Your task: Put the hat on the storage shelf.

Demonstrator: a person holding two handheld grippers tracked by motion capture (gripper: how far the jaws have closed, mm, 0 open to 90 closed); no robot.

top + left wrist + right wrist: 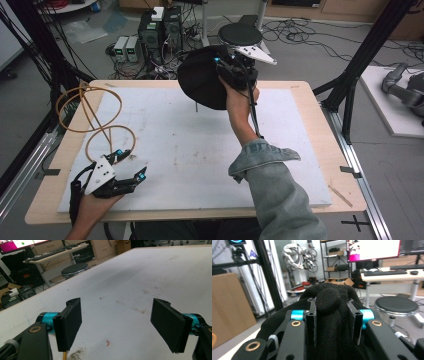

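Observation:
My right gripper [220, 67] is raised above the far edge of the table and is shut on a black knitted cloth [200, 77], maybe a beanie. In the right gripper view a thick fold of the black cloth [332, 312] is squeezed between the two pads, and the rest drapes around the jaws. My left gripper [131, 162] rests low at the near left of the white board [190, 145]. Its jaws stand wide open with nothing between the pads [72, 320].
A loop of tan rubber tubing [95, 117] lies at the left edge of the table, just beyond the left gripper. A black round stool [240, 34] stands past the far edge. Computer boxes [160, 32] and cables cover the floor behind.

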